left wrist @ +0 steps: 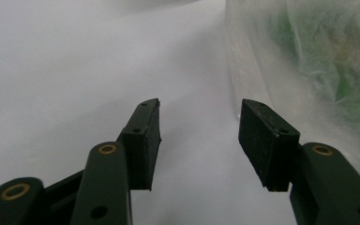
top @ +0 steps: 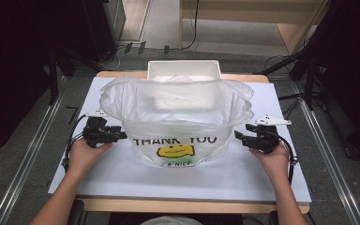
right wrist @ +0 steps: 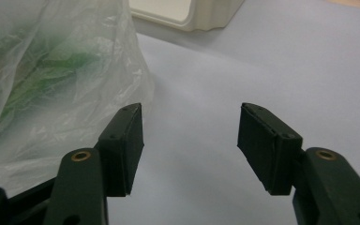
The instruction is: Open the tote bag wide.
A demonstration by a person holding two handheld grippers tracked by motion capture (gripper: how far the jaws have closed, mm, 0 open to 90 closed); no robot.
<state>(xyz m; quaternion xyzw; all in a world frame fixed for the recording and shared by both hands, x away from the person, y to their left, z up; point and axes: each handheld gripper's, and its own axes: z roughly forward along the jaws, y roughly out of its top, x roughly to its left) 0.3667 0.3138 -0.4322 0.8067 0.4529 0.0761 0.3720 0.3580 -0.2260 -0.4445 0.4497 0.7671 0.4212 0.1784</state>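
Observation:
A translucent white plastic bag (top: 176, 115) printed with "THANK YOU" and a yellow smiley stands open in the middle of the white table (top: 122, 178). Something green shows through its wall (left wrist: 328, 51) (right wrist: 42, 65). My left gripper (top: 122, 135) sits just left of the bag, jaws open, with bare table between them (left wrist: 199, 136). My right gripper (top: 238, 135) sits just right of the bag, also open and holding nothing (right wrist: 190, 140). Both point inward at the bag's lower sides without touching it.
A white rectangular bin (top: 183, 69) stands behind the bag at the table's far edge; its corner (right wrist: 192, 11) shows in the right gripper view. Cables and stand legs lie on the floor beyond the table.

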